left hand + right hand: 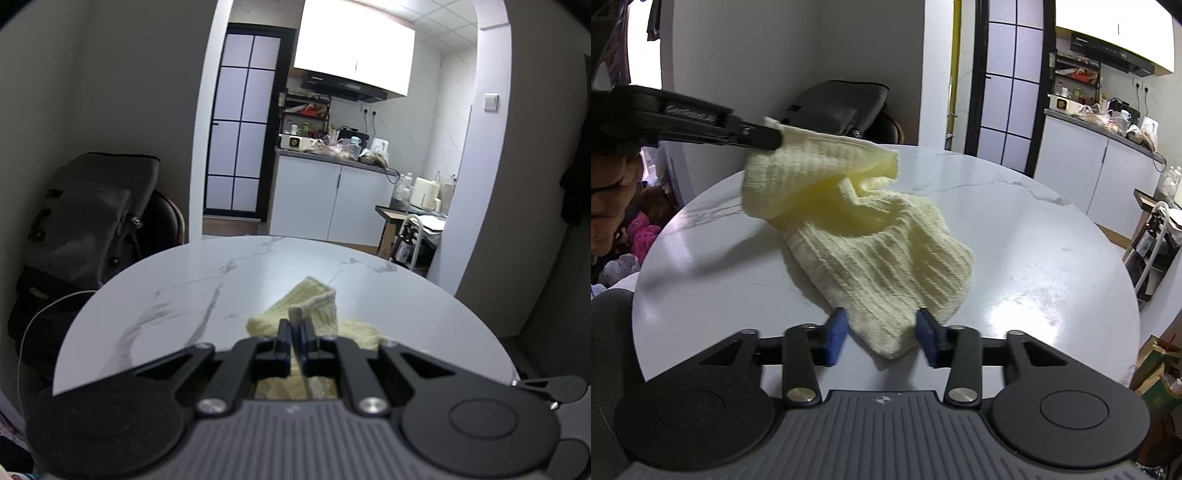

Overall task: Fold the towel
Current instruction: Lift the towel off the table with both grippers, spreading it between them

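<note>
1. The table (1034, 236) was the biggest thing. It was round and white, with thin grey lines, and it spread out under and ahead of both claws.

2. The towel (875, 240) was pale yellow and bumpy. Most of it sat in a crumpled heap on the table, right in front of the right claw. One corner was up in the air.

3. The left claw (295, 334) was squeezed tight on that raised corner. A bit of towel edge poked out just past its tips, and more towel hung below it.

4. The right claw (881, 334) was wide open. Its two blue pads (835, 334) sat one on each side of the near end of the towel. That end lay between them, but they were not pinching it. I could not tell if the pads touched the cloth.

5. I think this was the early step: getting hold of two corners so the towel could be spread flat. No fold was made yet.

6. Next, the right claw would need to close on the end between its pads. Then both claws would need to pull apart to stretch the towel out.
</note>
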### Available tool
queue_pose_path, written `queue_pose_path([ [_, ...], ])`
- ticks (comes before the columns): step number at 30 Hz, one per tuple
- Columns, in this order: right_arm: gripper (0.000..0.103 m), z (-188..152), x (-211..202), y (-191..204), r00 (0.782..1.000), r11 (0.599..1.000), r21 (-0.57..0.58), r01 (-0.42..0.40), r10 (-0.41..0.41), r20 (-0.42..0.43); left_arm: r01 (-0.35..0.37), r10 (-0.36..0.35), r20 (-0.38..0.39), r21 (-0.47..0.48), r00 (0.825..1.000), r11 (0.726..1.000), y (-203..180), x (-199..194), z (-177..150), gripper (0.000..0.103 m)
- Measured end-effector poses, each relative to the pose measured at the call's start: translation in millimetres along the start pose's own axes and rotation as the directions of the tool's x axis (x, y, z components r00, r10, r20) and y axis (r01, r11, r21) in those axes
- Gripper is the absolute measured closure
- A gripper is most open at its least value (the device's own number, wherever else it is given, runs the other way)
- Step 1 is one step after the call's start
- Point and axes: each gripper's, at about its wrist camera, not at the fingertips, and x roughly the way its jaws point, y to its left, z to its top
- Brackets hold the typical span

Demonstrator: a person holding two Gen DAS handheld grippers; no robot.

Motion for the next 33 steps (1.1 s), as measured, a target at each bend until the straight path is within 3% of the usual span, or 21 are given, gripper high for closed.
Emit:
queue_pose_path([
  [3, 0.090, 0.6, -0.6, -4.1, 1.000, 1.000, 0.008, 0.012, -0.012, -0.005, -0.010, 0.010, 0.005, -0.011, 1.000, 1.000, 6.3, -3.8, -0.1, 0.098],
  [17, 0.092, 11.2, -28.0, -11.5, 0.994, 0.996, 0.025, 0.082, -0.084, 0.064, -0.064, 0.065, 0.034, -0.043, 0.997, 0.997, 26.5, -26.2, -0.9, 0.098],
  [24, 0.092, 19.8, -53.0, -19.7, 0.982, 0.990, 0.021, 0.140, -0.141, 0.126, -0.093, 0.097, 0.060, -0.067, 0.993, 0.993, 38.1, -47.0, -0.5, 0.098],
  [33, 0.092, 32.4, -81.8, -17.8, 0.963, 0.982, -0.001, 0.187, -0.183, 0.198, -0.081, 0.089, 0.108, -0.078, 0.990, 0.994, 34.5, -71.5, 4.9, 0.098],
])
